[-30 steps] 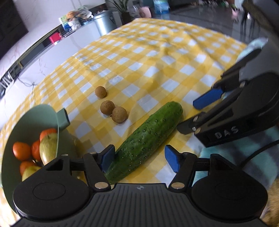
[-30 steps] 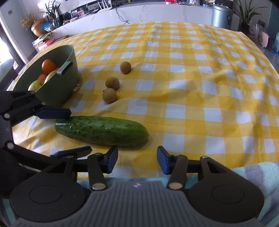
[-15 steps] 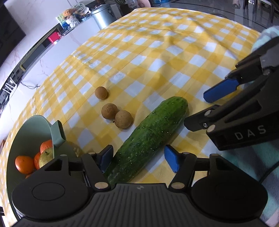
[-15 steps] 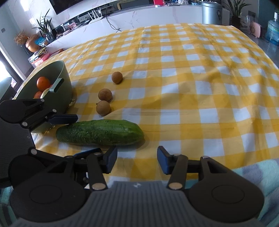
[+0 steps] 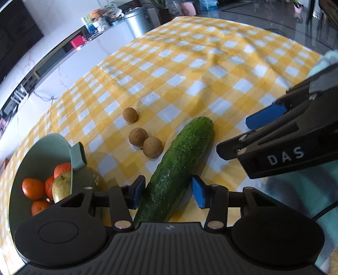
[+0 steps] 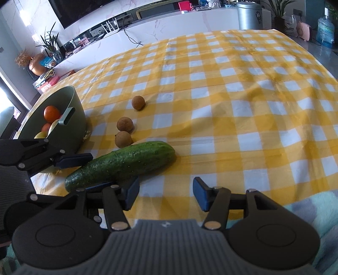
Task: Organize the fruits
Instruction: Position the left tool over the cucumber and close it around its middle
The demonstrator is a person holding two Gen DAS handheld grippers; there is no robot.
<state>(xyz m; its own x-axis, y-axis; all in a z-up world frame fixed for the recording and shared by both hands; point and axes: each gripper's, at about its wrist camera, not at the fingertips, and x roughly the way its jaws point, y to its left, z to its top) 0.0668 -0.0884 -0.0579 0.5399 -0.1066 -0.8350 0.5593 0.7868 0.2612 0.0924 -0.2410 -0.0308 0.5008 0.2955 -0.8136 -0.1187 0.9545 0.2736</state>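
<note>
A dark green cucumber [image 5: 179,160] [image 6: 126,162] lies on the yellow checked cloth. My left gripper [image 5: 169,190] [image 6: 99,171] straddles its near end, jaws closing, and both blue pads meet its sides. Three brown longans [image 5: 138,136] [image 6: 125,124] sit just beyond the cucumber, and the nearest one is almost against it. A green bowl [image 5: 42,139] [image 6: 78,118] at the left holds oranges [image 5: 32,188] [image 6: 51,114] and a pale fruit. My right gripper [image 6: 165,194] [image 5: 232,136] hovers by the cucumber's far end, jaws opening with nothing between them.
A fuzzy teal fabric [image 5: 295,201] [image 6: 312,203] lies along the table's near edge. Beyond the table's far edge are a white counter, a metal bin [image 5: 137,23] [image 6: 250,14] and a water bottle [image 6: 326,31]. Checked cloth stretches away to the right of the fruit.
The left gripper's jaws have narrowed from wide apart to the cucumber's sides. In the right wrist view the cucumber now lies slanted and closer to the nearest longan.
</note>
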